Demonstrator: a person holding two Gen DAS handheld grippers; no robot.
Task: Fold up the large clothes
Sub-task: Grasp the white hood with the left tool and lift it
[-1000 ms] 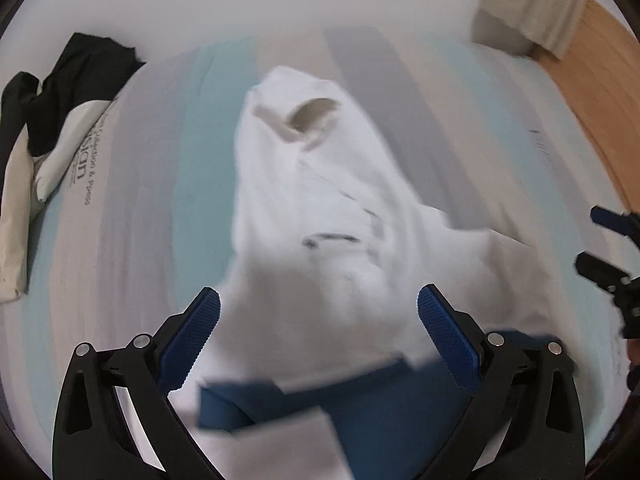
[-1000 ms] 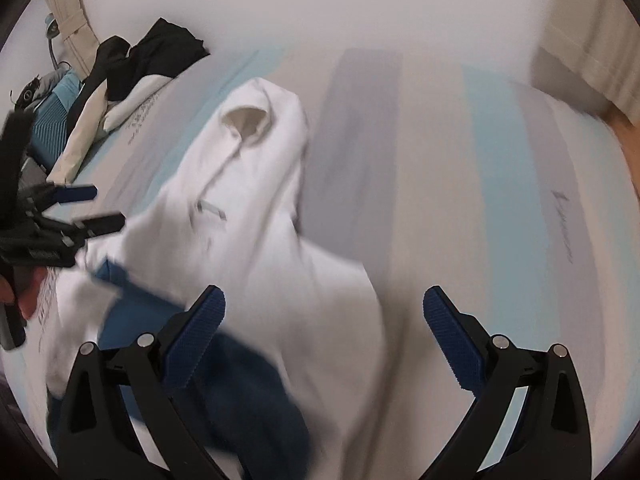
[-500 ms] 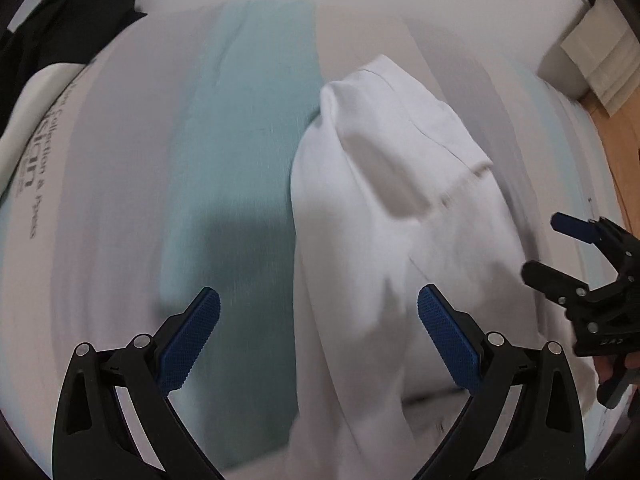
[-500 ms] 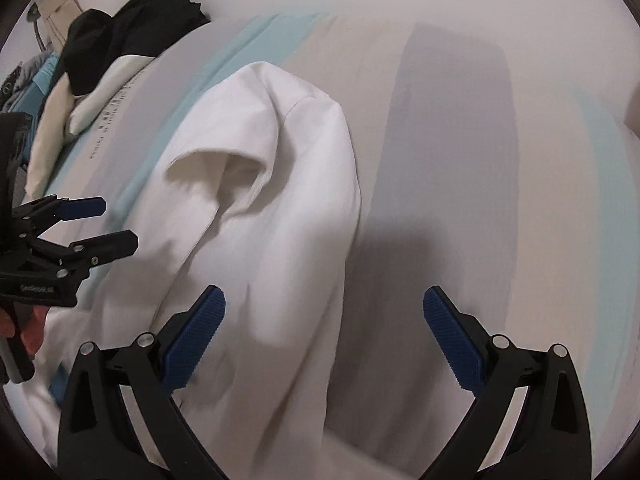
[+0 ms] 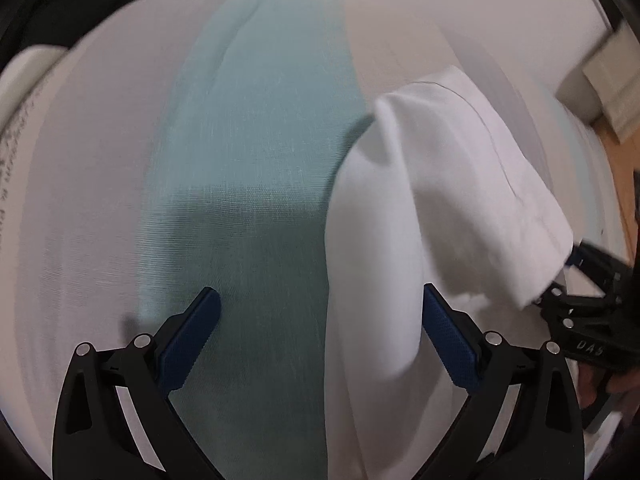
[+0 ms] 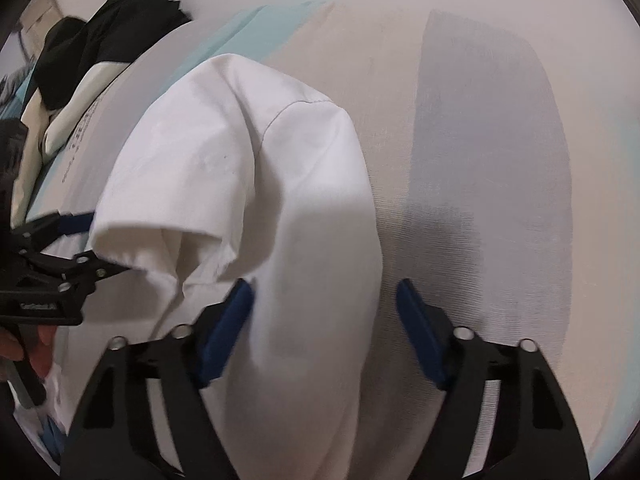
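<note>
With both tools spread wide and holding nothing, the left tool and right tool hover over the white shirt, heaped on the striped bed, probably hunting for edges to grab.

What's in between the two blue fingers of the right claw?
In the right wrist view, a fold of the white shirt fills most of the open right claw; striped bedsheet shows beside the right finger.

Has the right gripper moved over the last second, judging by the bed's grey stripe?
Yes. The right gripper has closed in on the white shirt; the grey stripe now looms larger.
</note>
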